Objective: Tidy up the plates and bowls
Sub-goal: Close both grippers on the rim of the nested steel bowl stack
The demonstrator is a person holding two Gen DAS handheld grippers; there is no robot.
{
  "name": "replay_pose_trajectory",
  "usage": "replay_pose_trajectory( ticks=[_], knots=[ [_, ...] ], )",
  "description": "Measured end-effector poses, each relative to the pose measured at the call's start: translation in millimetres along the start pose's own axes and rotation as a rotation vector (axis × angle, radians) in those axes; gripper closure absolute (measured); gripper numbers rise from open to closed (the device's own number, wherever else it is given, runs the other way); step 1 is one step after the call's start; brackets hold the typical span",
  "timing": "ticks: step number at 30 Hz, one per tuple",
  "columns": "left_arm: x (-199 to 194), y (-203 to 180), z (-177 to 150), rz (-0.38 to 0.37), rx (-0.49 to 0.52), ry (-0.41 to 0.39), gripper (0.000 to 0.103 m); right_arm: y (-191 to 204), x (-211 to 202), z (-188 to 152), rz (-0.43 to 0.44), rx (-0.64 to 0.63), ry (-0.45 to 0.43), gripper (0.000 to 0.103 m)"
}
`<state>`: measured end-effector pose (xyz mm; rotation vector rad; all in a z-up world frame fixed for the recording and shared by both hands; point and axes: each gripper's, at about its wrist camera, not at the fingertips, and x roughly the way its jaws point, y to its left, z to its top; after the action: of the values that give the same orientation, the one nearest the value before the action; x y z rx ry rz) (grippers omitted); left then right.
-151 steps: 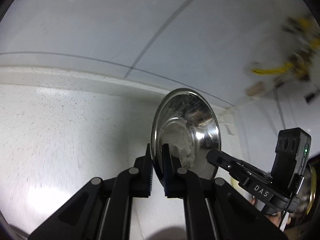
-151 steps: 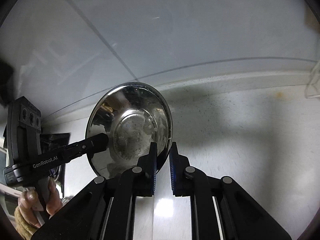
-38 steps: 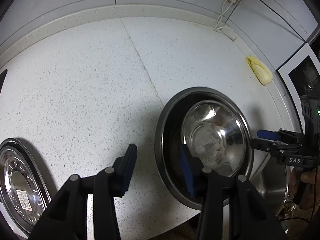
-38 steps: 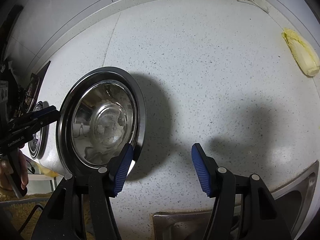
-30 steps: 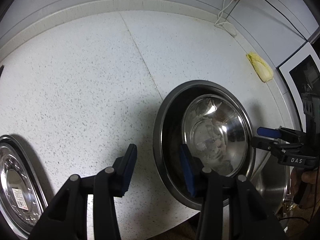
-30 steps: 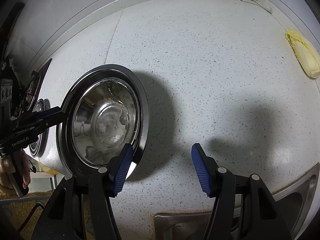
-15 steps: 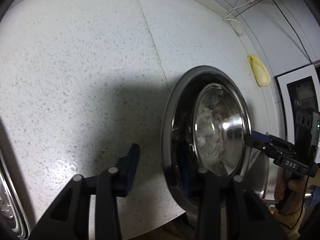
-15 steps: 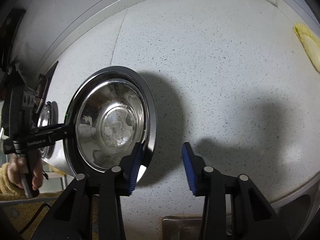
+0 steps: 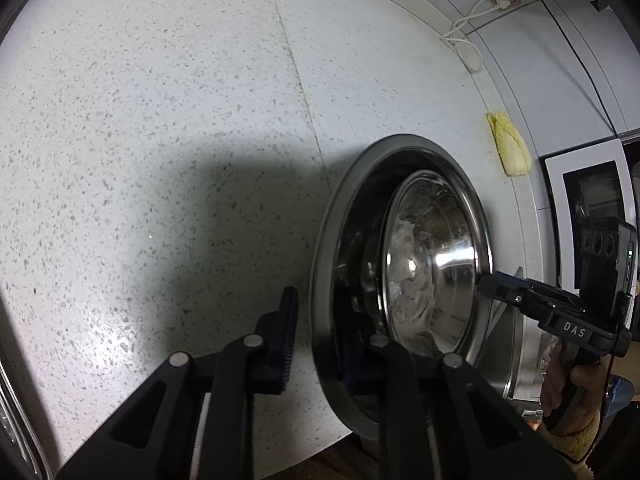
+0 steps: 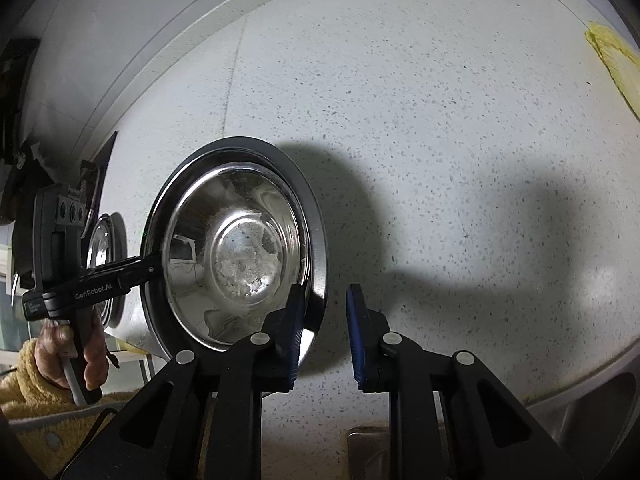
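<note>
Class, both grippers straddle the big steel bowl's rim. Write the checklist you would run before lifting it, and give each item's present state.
1. Left gripper straddles the large bowl rim: ok.
2. Right gripper straddles the same rim, opposite side: ok.
3. Firm grip on the rim: not ok; both jaws are closing and gaps show.
4. Small bowl nested inside the large bowl: ok.
5. Large bowl fully on the countertop, not overhanging its front edge: cannot tell.
</note>
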<state>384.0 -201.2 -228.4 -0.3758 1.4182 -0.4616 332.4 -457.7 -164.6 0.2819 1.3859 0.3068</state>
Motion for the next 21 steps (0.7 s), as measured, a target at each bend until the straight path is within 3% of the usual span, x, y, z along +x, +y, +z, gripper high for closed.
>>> replay_pose_trajectory(
  ticks=[5,13,21],
  knots=[
    [1.7,3.4,2.5,-0.04,-0.018,0.002,0.091,-1.3,8.2,1.8,0.05,0.041,0.018,0.093],
    [-15.1,9.1,4.0,-0.04,-0.012,-0.042,0.091,7.1,1.4,4.5,0.054,0.017,-0.013,0.093],
    [-66.9,33.7,4.9,-0.048,-0.049,-0.138,0.091,56.6,-16.4,20.7,0.05,-0.079,-0.042,0.093]
  ],
)
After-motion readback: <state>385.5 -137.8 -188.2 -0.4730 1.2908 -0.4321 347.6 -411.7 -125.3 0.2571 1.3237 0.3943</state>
